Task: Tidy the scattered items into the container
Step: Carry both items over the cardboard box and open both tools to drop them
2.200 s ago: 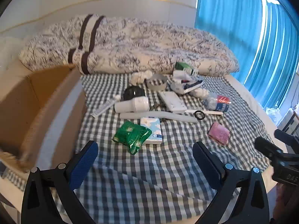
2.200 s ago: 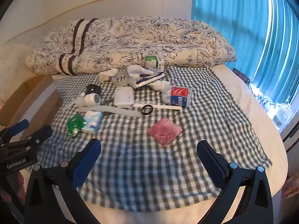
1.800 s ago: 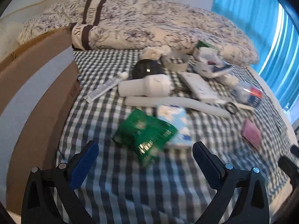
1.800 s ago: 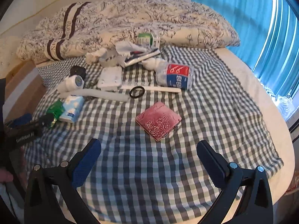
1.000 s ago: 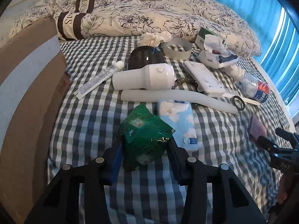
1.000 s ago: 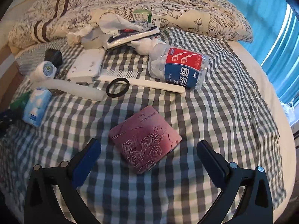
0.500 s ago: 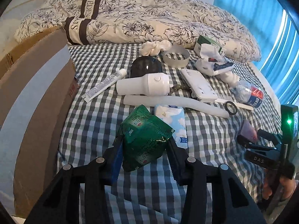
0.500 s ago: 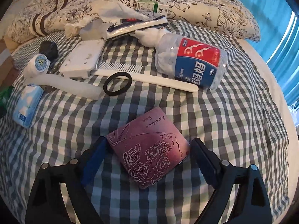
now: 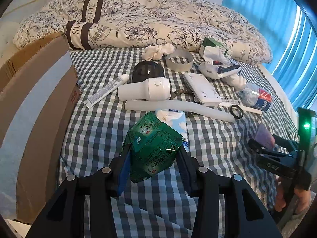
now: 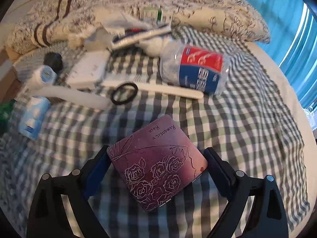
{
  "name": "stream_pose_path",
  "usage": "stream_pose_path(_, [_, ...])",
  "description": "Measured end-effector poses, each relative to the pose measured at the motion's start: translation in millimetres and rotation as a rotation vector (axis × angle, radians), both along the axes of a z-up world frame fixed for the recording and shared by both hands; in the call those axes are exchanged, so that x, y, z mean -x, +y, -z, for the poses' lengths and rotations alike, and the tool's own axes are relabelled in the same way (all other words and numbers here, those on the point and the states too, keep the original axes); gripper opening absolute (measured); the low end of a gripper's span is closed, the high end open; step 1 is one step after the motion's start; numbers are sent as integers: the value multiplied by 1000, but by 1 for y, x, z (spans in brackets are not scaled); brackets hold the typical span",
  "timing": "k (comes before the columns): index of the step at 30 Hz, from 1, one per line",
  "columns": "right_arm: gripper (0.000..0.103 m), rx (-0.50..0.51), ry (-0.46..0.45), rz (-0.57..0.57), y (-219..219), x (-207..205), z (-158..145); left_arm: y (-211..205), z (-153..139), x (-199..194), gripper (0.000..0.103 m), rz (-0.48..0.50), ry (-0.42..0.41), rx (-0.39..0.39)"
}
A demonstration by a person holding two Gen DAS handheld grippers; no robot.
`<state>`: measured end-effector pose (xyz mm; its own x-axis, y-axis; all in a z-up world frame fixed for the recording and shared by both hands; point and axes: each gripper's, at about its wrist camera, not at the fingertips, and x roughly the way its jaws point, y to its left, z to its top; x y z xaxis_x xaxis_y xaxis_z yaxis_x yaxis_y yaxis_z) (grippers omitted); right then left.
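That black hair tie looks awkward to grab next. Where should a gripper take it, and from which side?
Probably from above, at the part of the black hair tie lying on the checked cloth, one finger inside the loop, one outside. It lies flat and thin, partly across the white comb handle, so a side approach would find no edge to pinch.

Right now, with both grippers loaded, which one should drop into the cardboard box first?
Left. The left gripper holds the green packet right beside the cardboard box; the right gripper, with the pink case, is farther away.
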<state>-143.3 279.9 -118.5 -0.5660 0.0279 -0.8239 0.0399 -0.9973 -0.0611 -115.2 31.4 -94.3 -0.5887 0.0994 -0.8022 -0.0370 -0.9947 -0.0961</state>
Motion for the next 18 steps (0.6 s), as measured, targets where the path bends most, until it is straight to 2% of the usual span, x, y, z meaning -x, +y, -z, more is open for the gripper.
stream_pose_path(13, [93,-6,49,-98,-38,-32,-50,-5,-34,-19,45,-14,67,9])
stream_pose_path(18, [93,2,71,-118,-52,-45,-83,-18,-69,-29,45,-29,122,3])
